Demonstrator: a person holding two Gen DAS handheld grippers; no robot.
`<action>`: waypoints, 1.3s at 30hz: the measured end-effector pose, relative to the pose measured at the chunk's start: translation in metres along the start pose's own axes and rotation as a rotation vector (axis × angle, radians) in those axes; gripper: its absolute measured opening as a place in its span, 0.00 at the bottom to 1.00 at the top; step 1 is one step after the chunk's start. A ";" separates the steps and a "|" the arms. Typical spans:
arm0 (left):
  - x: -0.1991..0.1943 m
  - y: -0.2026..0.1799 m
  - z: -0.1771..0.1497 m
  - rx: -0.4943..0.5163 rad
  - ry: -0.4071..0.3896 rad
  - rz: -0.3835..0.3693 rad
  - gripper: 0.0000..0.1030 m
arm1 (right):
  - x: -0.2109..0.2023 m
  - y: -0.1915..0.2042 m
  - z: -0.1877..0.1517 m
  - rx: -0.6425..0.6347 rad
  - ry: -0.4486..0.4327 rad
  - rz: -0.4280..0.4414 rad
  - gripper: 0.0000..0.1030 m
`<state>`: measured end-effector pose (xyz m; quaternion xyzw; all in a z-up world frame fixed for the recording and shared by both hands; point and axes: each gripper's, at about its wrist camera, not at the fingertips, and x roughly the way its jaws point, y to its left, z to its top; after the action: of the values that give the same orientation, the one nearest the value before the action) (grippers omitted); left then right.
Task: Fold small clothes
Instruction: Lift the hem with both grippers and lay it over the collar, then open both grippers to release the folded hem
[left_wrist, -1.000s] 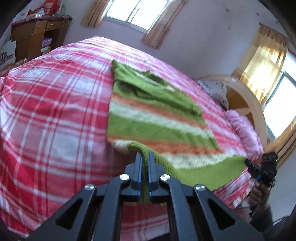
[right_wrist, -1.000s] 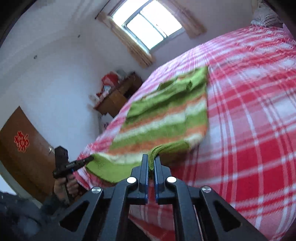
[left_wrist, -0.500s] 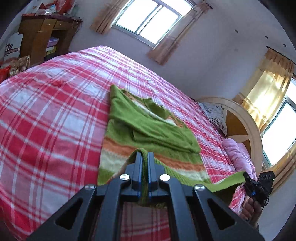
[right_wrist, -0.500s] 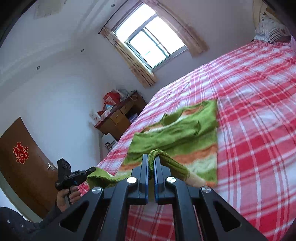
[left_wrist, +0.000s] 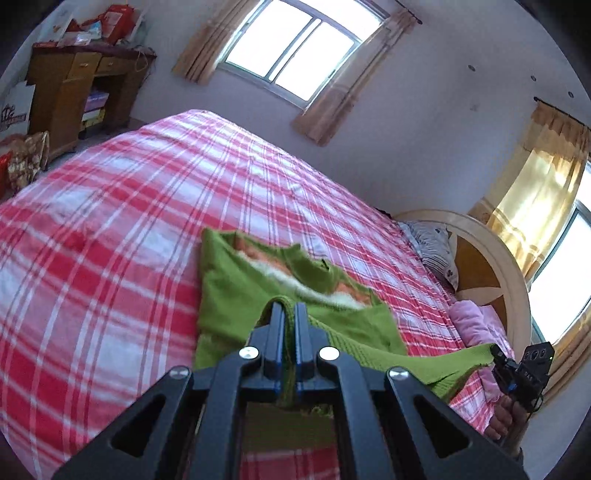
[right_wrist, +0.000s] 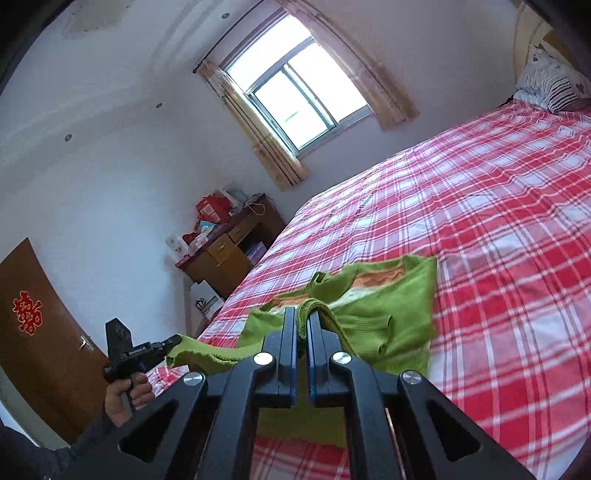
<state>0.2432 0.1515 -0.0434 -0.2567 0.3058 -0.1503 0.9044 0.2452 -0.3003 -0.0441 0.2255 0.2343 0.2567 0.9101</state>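
- Bed (left_wrist: 110, 229) w/ red-white plaid sheet fills most of both views.
- Green striped sweater (left_wrist: 236, 295) lies on sheet, near edge lifted off bed, stretched btwn both tools.
- Left gripper (left_wrist: 290, 308) clamped tight on sweater hem.
- Right gripper (right_wrist: 302, 314) pinched closed on hem's other corner.

We're in a home bedroom: a wide bed (left_wrist: 110, 229) under a red-and-white plaid cover spreads ahead of the fingers, pillows (right_wrist: 550, 88) against a rounded wooden headboard (left_wrist: 491, 258) off to their right, curtained window (left_wrist: 295, 55) beyond, cluttered wooden desk (right_wrist: 229, 251) far left, brown door (right_wrist: 40, 332).
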 end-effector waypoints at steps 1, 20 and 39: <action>0.004 0.000 0.003 0.004 0.000 0.002 0.04 | 0.005 -0.002 0.004 -0.001 0.002 -0.003 0.03; 0.129 0.026 0.062 0.022 0.080 0.117 0.04 | 0.135 -0.078 0.060 0.048 0.120 -0.126 0.03; 0.152 0.040 0.041 0.172 0.104 0.278 0.55 | 0.197 -0.138 0.049 0.007 0.171 -0.272 0.66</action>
<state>0.3902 0.1346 -0.1103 -0.1255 0.3709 -0.0625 0.9180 0.4713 -0.3075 -0.1404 0.1722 0.3401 0.1487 0.9125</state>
